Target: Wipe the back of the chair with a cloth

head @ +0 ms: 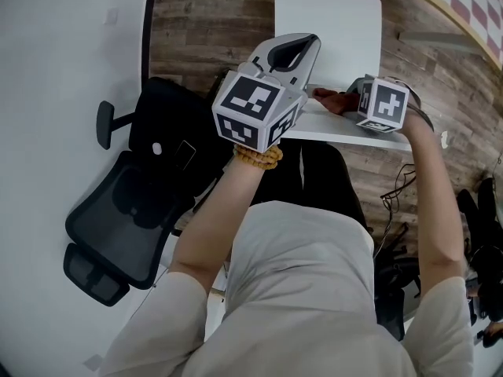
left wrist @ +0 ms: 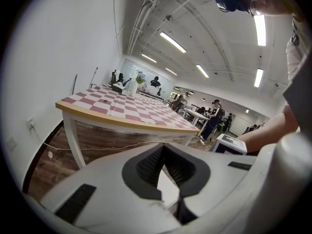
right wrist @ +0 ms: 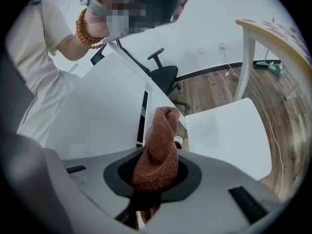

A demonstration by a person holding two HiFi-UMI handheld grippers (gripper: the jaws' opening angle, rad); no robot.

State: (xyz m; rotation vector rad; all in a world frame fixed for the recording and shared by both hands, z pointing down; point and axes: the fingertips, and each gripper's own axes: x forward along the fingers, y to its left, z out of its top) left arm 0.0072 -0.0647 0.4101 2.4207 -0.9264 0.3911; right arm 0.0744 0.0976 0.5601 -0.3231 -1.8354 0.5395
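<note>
A white chair stands in front of me, its seat beyond and the top edge of its back near my body. My right gripper is shut on a reddish-brown cloth that rests on that top edge. In the right gripper view the cloth sticks up out of the right gripper, beside the white chair back and seat. My left gripper is raised above the chair, shut and holding nothing. In its own view the left gripper points out into the room.
A black office chair stands at my left by the white wall. A table with a red-and-white checked top is beyond the white chair. Cables lie on the wooden floor at my right. People stand far off in the room.
</note>
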